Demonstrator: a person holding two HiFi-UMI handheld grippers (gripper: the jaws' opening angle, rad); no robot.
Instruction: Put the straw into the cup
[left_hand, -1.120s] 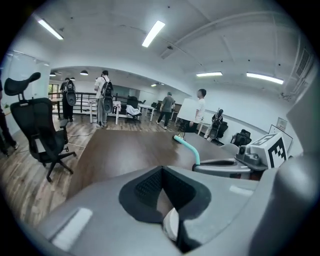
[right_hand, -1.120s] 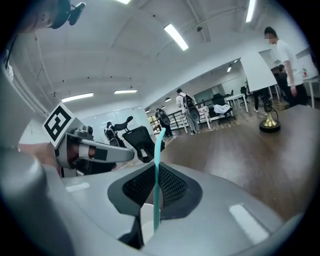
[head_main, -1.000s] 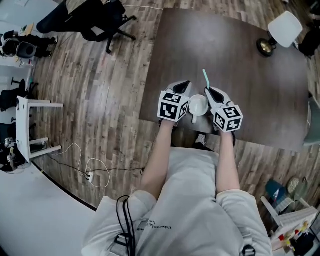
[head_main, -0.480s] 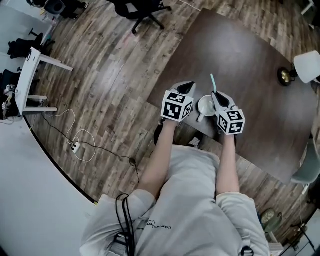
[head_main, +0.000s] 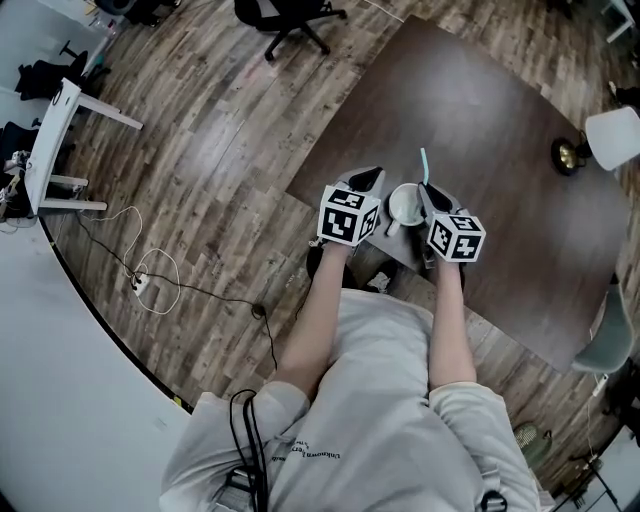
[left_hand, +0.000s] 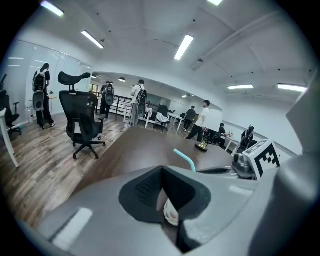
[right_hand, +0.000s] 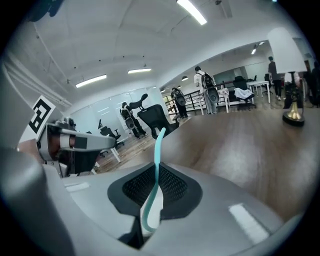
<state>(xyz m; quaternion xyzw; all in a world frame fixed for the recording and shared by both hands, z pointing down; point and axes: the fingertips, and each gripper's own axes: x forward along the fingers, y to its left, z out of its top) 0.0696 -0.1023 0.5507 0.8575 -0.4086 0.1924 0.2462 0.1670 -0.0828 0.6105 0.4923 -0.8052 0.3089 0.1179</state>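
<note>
L gripper (left_hand: 163, 172): jaws closed on a bit of the white cup (head_main: 405, 203), low betw the pads. Cup sits on dark table (head_main: 480, 120) near its edge, betw both grippers. R gripper (right_hand: 157, 170): clamped on teal straw (right_hand: 158, 150). Straw pokes up past jaw tips, just right of cup, not in it.

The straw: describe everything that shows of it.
The straw is a thin, light teal tube, plastic by its look, gently bent. The right gripper is shut on its lower part. Its long upper end pokes out past the jaw tips, slanting up over the dark table. Its lower end curls back toward that gripper's camera. In the head view it stands beside the white cup, not in it.
</note>
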